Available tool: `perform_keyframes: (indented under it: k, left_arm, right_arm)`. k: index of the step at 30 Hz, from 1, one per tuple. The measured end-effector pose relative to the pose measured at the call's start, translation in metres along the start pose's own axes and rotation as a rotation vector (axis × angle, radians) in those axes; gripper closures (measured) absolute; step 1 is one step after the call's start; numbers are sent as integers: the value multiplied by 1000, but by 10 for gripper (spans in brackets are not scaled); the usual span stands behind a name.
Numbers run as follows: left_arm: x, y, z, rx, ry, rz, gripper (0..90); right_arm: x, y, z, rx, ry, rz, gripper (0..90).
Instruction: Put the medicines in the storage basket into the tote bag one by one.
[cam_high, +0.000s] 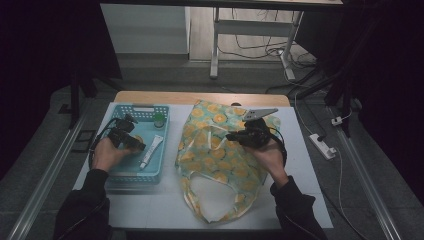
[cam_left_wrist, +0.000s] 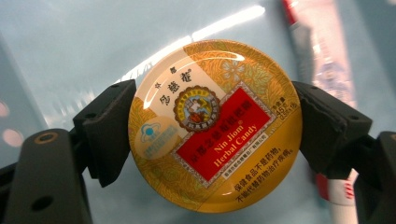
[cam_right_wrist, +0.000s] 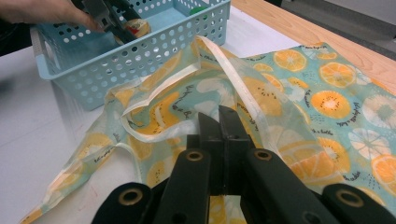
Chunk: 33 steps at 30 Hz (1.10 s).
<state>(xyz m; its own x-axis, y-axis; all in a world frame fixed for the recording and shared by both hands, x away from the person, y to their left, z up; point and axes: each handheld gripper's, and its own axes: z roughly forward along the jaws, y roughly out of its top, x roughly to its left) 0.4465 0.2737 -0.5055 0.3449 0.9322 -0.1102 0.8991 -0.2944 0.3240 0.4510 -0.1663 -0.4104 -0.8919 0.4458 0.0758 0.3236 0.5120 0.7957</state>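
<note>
Tin (cam_left_wrist: 215, 126) pinched edgewise by left fingers (cam_left_wrist: 109, 130) over basket (cam_high: 120, 172); its smooth rim could slip. Right fingers (cam_right_wrist: 231, 135), pressed together, pinch bag (cam_right_wrist: 327, 102)

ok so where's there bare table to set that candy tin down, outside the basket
Bare white table lies right of the fruit-print bag, and along the near edge below the blue basket. The middle is crowded: bag and basket nearly meet. The left gripper holds the candy tin over the basket.
</note>
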Motion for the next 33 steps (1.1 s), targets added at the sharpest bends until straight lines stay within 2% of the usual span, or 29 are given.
perform_keyframes:
  k: [3, 7, 15, 24, 31, 33]
  left_arm:
    - [-3, 0, -6, -34, -1, 19, 201]
    - [-2, -3, -15, -96, -65, 26, 201]
    - [-11, -8, -29, -166, -104, 58, 201]
    - [-33, -12, -48, -231, -143, 122, 201]
    - [-58, -17, -62, -261, -162, 199, 201]
    - [-63, -18, -64, -270, -169, 210, 202]
  right_arm:
    - [0, 0, 0, -1, -1, -1, 900]
    - [1, 1, -1, -5, -1, 0, 900]
    - [1, 1, -1, -13, -3, -3, 900]
    - [1, 1, -1, -15, -6, -4, 900]
    - [1, 0, -2, -17, -8, -3, 900]
    - [1, 0, -2, -17, -8, -4, 900]
